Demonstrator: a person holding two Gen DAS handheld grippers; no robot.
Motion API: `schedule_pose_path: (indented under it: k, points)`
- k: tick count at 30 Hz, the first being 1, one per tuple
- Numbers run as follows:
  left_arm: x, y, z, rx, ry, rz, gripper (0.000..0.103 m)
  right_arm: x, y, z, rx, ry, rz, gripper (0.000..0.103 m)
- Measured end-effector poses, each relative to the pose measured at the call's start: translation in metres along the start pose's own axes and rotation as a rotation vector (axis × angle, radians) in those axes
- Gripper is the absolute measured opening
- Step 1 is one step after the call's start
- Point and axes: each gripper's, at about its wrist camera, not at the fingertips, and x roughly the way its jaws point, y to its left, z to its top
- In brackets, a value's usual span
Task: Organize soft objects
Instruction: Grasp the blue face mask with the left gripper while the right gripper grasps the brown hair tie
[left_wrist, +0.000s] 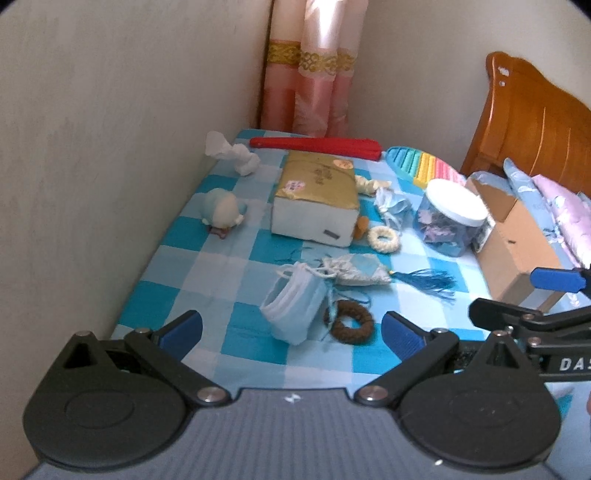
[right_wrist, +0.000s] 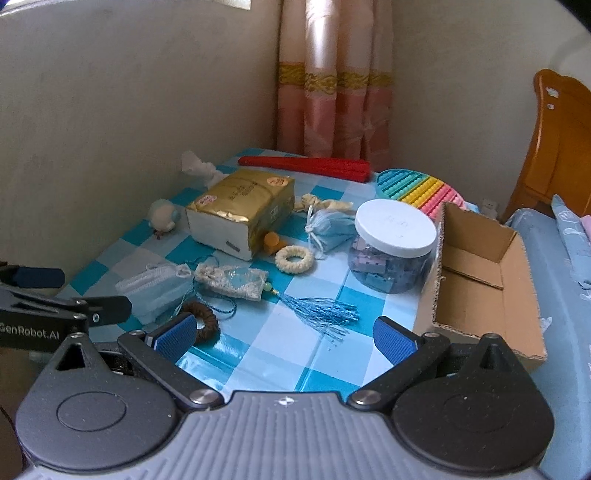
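Soft items lie scattered on a blue checked tablecloth (left_wrist: 221, 288). Nearest are a blue face mask (left_wrist: 291, 308) (right_wrist: 155, 291), a brown scrunchie (left_wrist: 349, 323) (right_wrist: 203, 325) and a tasselled sachet (left_wrist: 356, 273) (right_wrist: 232, 280). Farther off sit a cream scrunchie (left_wrist: 384, 239) (right_wrist: 294, 259), a blue drawstring pouch (right_wrist: 330, 229), a small plush toy (left_wrist: 221, 212) (right_wrist: 162, 218) and a gold tissue pack (left_wrist: 317, 195) (right_wrist: 240, 210). My left gripper (left_wrist: 291, 334) is open just short of the mask. My right gripper (right_wrist: 284, 338) is open above the cloth, with the tassel just beyond it. An open cardboard box (right_wrist: 484, 280) (left_wrist: 517, 240) stands at the right.
A clear jar with a white lid (right_wrist: 395, 247) sits beside the box. At the back lie a red folded fan (right_wrist: 306, 164), a rainbow pop toy (right_wrist: 417, 188) and crumpled tissue (left_wrist: 236, 153). A wall runs along the left, a curtain hangs behind, and a wooden headboard (left_wrist: 535, 118) with bedding is at the right.
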Motion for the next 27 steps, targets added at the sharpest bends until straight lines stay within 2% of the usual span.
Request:
schedule_pose_path:
  k: [9, 15, 20, 23, 27]
  points:
    - [0.028, 0.003, -0.009, 0.058, 0.018, 0.062, 0.102, 0.035, 0.002, -0.019, -0.068, 0.081, 0.066, 0.103]
    - [0.043, 0.011, -0.010, 0.047, 0.018, 0.055, 0.102, 0.056, 0.011, -0.027, -0.105, 0.129, 0.123, 0.103]
    - [0.053, 0.011, -0.009, 0.053, 0.019, 0.040, 0.102, 0.068, 0.016, -0.028, -0.122, 0.136, 0.160, 0.103]
    - [0.060, 0.011, -0.009, 0.057, 0.015, 0.029, 0.098, 0.074, 0.018, -0.028, -0.131, 0.140, 0.177, 0.103]
    - [0.068, 0.010, -0.008, 0.064, 0.016, 0.022, 0.075, 0.079, 0.023, -0.030, -0.167, 0.138, 0.177, 0.103]
